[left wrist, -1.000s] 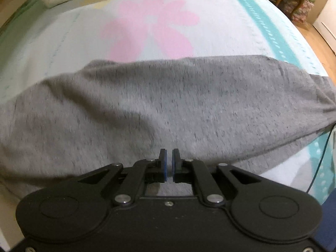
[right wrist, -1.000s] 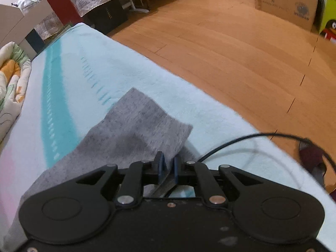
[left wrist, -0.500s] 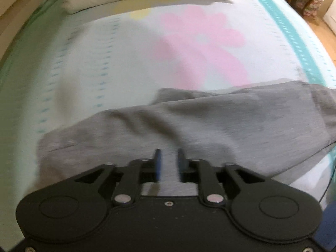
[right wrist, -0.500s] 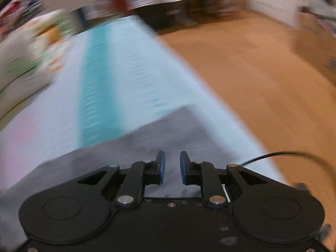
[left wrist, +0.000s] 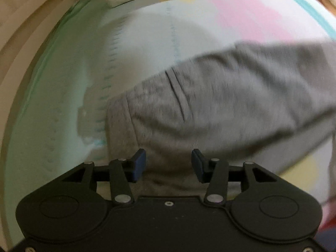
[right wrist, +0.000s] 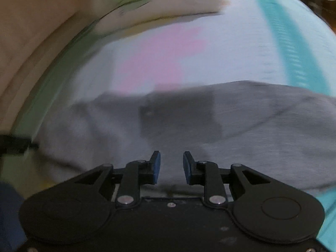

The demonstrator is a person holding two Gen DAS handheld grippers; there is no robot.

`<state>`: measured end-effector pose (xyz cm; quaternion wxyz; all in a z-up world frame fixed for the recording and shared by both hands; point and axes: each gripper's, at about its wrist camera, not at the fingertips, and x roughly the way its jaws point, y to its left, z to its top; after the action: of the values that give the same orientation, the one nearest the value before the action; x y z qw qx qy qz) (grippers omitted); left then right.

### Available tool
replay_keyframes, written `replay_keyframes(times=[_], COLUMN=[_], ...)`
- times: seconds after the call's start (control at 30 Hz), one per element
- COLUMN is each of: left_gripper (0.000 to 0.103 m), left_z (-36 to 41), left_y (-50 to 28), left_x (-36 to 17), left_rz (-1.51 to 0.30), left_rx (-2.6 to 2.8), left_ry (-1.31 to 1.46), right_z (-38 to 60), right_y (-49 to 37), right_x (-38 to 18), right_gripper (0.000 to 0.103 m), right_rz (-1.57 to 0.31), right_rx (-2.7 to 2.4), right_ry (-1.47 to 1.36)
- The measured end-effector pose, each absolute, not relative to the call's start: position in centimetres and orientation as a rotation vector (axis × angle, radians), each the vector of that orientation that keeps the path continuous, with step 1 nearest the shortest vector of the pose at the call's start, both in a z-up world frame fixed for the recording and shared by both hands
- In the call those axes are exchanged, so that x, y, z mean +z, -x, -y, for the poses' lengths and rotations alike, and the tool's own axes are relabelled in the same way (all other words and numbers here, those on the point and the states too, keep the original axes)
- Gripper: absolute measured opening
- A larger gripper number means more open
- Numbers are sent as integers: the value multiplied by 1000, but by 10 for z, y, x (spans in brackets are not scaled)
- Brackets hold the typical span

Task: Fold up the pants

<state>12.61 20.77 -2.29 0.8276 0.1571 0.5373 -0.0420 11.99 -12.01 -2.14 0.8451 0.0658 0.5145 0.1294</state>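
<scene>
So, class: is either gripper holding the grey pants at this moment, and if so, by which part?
Nothing is held. The left gripper and right gripper have just been opening, empty-jawed, above the grey pants.

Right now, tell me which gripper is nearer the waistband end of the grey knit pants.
Left. The left gripper hovers by the waistband; the right gripper hovers farther along the grey knit pants.

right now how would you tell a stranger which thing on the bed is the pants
Start from the pale bedspread with the pink flower print. Lying across its near part is one long grey knit cloth, the pants, the only plain grey thing there.
</scene>
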Motion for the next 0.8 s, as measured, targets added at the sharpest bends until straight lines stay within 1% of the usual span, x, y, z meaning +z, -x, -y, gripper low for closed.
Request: replay_keyframes(times=[0.1, 0.2, 0.37, 0.5, 0.57, 0.6, 0.63, 0.67, 0.8], left_gripper=[55, 57, 57, 57, 57, 57, 57, 57, 59], left_z=[-211, -213, -209, -205, -203, -201, -199, -199, -201], left_y=[-117, -115, -115, -110, -113, -113, -115, -116, -112], left_x=[-33, -38, -49, -54, -57, -59, -61, -61, -50], left_rz=[-1149, -1148, -1130, -1068, -1056, -1058, -1062, -1060, -994], left_rx=[-164, -230, -261, -246, -246, -244, -251, -251, -228], left_ry=[-338, -277, -279, -326, -344, -364, -381, -391, -417], right_z=[81, 62, 45, 30, 28, 26, 26, 28, 37], right_y=[-106, -98, -96, -104, -110, -112, -115, -118, -126], right_x=[-31, -40, -52, -67, -73, -75, -78, -80, -69], right_gripper=[28, 30, 32, 32, 32, 31, 19, 1, 1], right_rz=[-1071, -1069, -1084, -1051, -1041, -1037, -1036, -1042, -1052], right_rx=[357, 421, 487, 466, 461, 456, 455, 470, 481], right_ry=[96, 226, 323, 427, 430, 430, 425, 399, 288])
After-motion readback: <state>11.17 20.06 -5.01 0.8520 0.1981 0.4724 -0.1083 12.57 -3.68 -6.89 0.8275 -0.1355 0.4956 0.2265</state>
